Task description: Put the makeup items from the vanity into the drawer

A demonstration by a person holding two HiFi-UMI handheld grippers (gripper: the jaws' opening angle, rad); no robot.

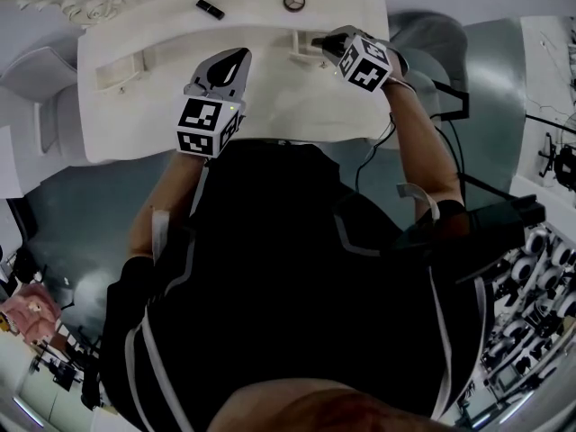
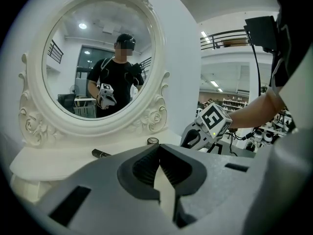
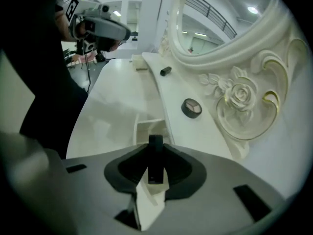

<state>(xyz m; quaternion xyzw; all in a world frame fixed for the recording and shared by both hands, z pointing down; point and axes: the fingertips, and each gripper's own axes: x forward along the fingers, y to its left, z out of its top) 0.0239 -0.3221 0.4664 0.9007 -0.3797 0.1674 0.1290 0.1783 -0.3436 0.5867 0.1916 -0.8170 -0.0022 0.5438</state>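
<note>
Right gripper clamped on a slim black tube, held upright at the open drawer. Left gripper closed, empty.

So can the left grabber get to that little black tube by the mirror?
Probably yes. The left gripper is empty, jaws together, and nothing sits between it and the black tube on the shelf.

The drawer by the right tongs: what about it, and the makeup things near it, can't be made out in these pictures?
- Inside of the drawer: in the head view the right tongs cover it; the right gripper view shows only a corner.
- The dark stick in those tongs: its kind is unclear, and its lower end is hidden between the pads.
- The black tube: too small in every view to name.
- The round compact: small and blurred, so its contents are unclear.
</note>
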